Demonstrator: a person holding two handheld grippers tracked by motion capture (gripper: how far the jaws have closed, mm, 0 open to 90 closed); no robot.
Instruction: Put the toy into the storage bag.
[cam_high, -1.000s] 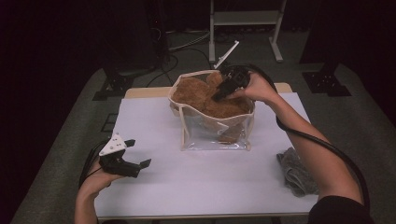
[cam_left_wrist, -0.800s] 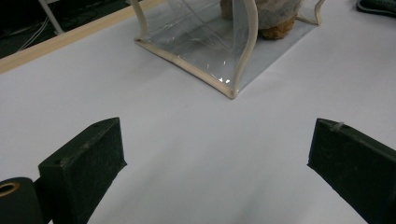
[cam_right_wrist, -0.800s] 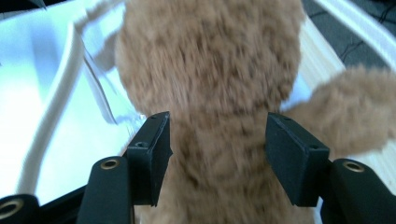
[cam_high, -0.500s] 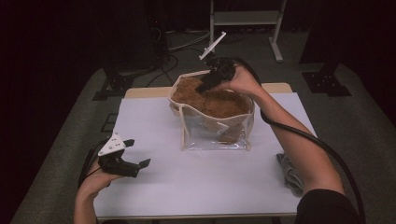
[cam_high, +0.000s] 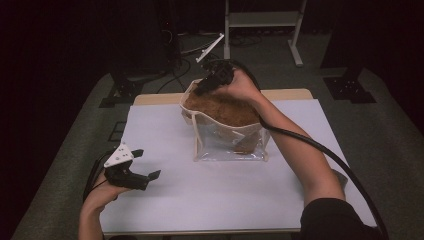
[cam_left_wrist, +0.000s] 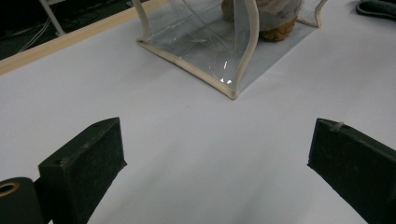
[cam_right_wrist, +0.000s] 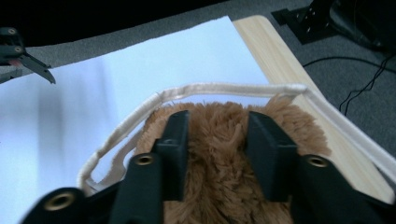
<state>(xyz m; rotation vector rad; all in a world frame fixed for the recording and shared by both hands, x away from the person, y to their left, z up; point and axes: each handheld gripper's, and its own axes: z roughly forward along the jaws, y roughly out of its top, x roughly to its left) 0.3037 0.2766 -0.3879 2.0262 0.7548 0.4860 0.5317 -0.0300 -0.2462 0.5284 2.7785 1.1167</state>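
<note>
Right gripper (cam_right_wrist: 215, 140), jaws just closing, clamps the brown fur (cam_right_wrist: 219, 186) at the bag (cam_high: 227, 145) mouth for handling, while left gripper (cam_high: 142, 167) rests apart, clear.

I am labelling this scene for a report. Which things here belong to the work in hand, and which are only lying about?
In the work:
- brown furry toy, pinched between the jaws of the right gripper, which have just been closing
- clear bag with cream edging, holding the toy

Lying about:
- grey cloth near the right forearm
- left gripper, open, apart from the bag
- white table itself
</note>
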